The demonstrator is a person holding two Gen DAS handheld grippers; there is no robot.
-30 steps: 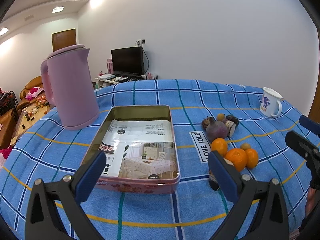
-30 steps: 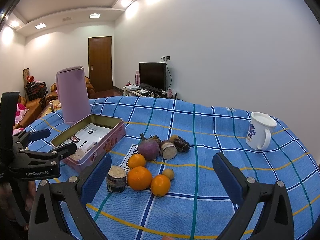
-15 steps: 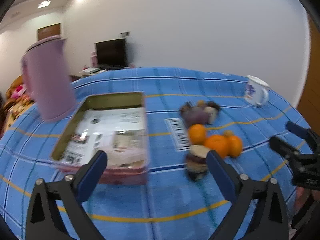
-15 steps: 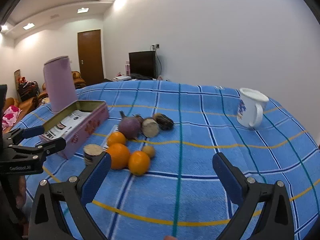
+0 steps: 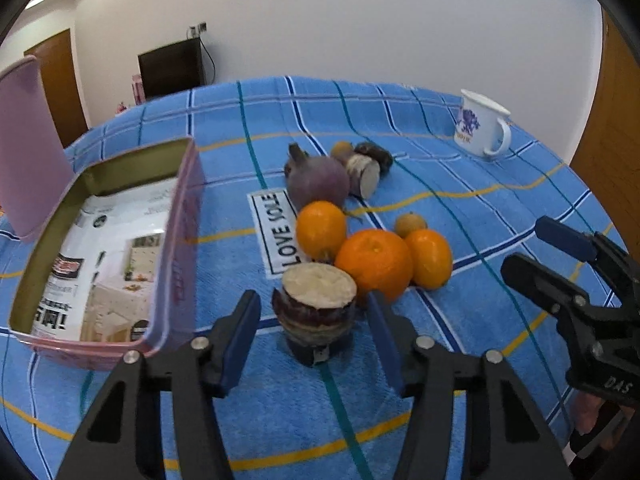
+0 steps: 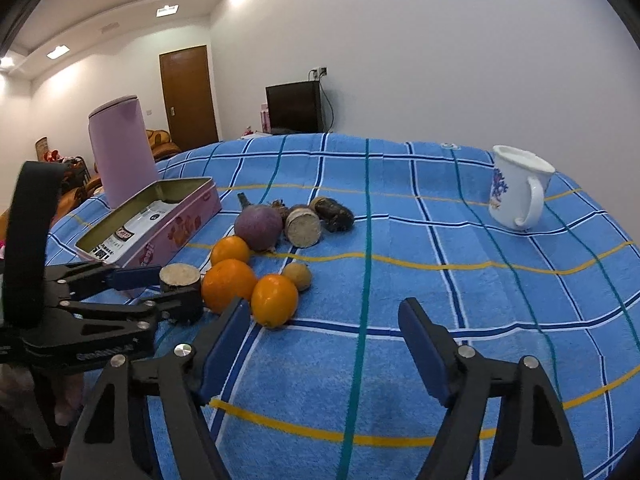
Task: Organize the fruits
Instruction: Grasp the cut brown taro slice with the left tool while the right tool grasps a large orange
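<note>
The left gripper (image 5: 314,330) has its jaws closing around the cut purple yam piece (image 5: 316,308), which stands between the pads with gaps on both sides, so it is not gripped yet. The right gripper (image 6: 322,344) is closing too, over bare tablecloth (image 6: 440,280) with nothing between its jaws. Taking the yam piece as landmark: the large orange (image 5: 374,262) touches its far right side, two smaller oranges (image 5: 320,230) and a whole purple root (image 5: 318,184) lie beyond it, and the open pink tin (image 5: 182,240) sits just to its left. The tin holds only a printed sheet, so by my reading sorting has barely begun and every fruit remains to be placed
</note>
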